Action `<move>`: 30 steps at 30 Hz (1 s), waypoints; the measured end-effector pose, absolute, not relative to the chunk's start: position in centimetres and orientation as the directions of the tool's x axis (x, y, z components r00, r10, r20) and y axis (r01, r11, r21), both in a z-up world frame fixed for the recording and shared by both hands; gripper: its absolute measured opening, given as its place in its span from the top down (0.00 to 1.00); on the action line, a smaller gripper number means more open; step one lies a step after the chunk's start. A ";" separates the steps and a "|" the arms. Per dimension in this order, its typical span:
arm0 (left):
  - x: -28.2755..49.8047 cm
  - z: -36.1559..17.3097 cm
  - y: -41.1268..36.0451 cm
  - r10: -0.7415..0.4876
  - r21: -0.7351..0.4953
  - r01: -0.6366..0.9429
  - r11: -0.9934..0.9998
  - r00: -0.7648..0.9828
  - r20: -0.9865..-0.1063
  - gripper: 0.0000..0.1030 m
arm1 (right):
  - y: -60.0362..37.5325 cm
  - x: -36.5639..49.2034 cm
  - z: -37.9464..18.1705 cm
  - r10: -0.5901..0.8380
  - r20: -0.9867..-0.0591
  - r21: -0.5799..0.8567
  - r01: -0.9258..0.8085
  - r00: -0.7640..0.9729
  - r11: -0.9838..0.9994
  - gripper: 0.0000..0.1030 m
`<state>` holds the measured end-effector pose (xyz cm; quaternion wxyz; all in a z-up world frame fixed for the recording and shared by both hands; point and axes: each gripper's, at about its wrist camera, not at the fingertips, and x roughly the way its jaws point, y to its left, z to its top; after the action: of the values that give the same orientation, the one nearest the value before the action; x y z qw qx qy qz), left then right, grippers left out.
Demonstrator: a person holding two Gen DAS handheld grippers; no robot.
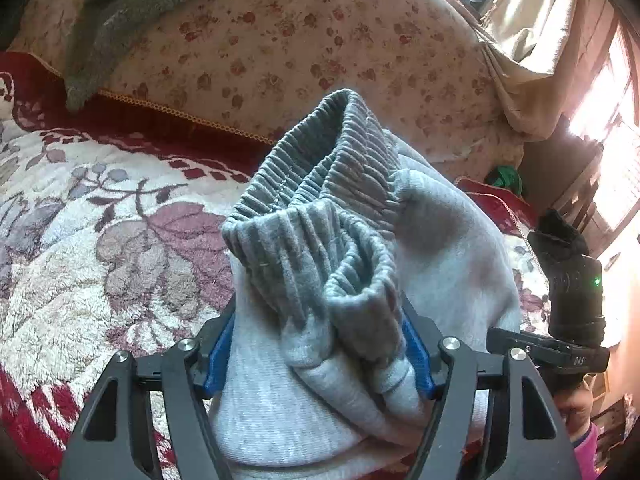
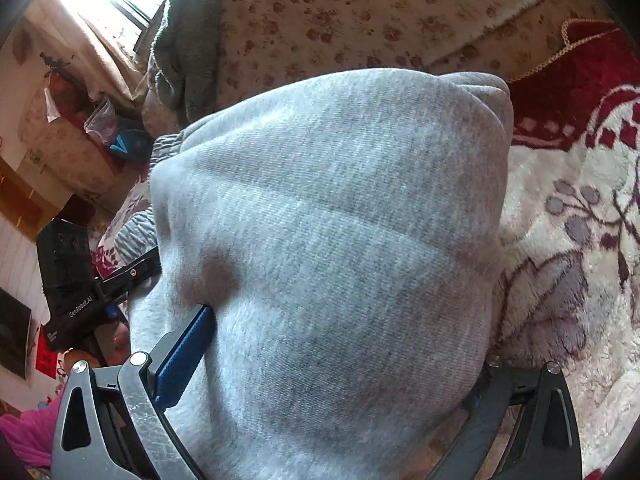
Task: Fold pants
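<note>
The light grey pants (image 1: pixel 448 248) are bunched up and held off the bed. In the left wrist view my left gripper (image 1: pixel 320 352) is shut on a thick wad of cloth at the ribbed elastic waistband (image 1: pixel 320 184), blue pads (image 1: pixel 416 352) pressing both sides. In the right wrist view my right gripper (image 2: pixel 332 360) is shut on another thick fold of the pants (image 2: pixel 340 208); one blue pad (image 2: pixel 184 352) shows, the other is hidden by cloth. The right gripper shows at the right edge of the left wrist view (image 1: pixel 568 304), and the left gripper shows in the right wrist view (image 2: pixel 68 280).
A fleecy white and red floral blanket (image 1: pixel 100 248) covers the bed below. A floral-print pillow (image 1: pixel 300 40) lies behind, with a grey-green towel (image 1: pixel 116 12) draped on it. A curtained bright window (image 1: pixel 552 20) is at the far right.
</note>
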<state>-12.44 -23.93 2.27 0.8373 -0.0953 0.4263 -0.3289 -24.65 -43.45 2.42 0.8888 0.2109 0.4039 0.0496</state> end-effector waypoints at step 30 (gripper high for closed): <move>-14.4 6.8 -22.6 -0.550 -0.330 0.455 0.827 0.536 -0.641 0.11 | -47.0 -27.6 1.6 0.272 -0.692 0.492 0.161 0.669 0.856 0.00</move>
<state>-14.44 -22.60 6.79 0.8741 -0.0617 0.3867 -0.2874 -27.56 -47.01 1.60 0.8736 0.2668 0.4058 0.0320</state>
